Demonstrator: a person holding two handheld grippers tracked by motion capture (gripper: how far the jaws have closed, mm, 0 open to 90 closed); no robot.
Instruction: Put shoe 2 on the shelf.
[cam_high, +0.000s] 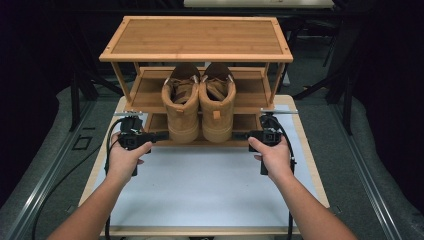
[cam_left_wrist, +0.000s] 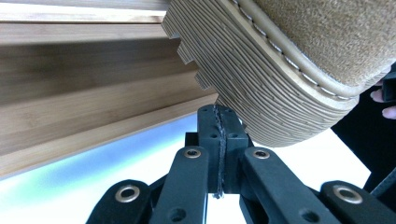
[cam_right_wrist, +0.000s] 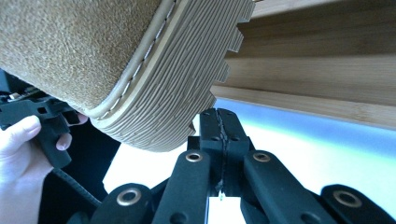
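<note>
1. Boots (cam_high: 200, 102) are sitting side by side on the middle shelf of the bamboo rack (cam_high: 196, 37), heels overhanging its front edge toward the person.
2. Left gripper (cam_high: 159, 135) is closing in beside the left boot's heel, jaws pressed together, pinching nothing; its tips are almost touching the ribbed sole (cam_left_wrist: 261, 93).
3. Right gripper (cam_high: 241, 135) is mirroring this at the right boot's sole (cam_right_wrist: 173, 102), jaws likewise together.
4. Spreading both jaws before gripping looks necessary.

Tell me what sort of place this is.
Probably a recording lab, not a home: a bamboo shoe rack holding tan boots stands on a white-topped table, amid dark metal frames and grey floor rails, with a cabled hand-held gripper in each hand.
</note>
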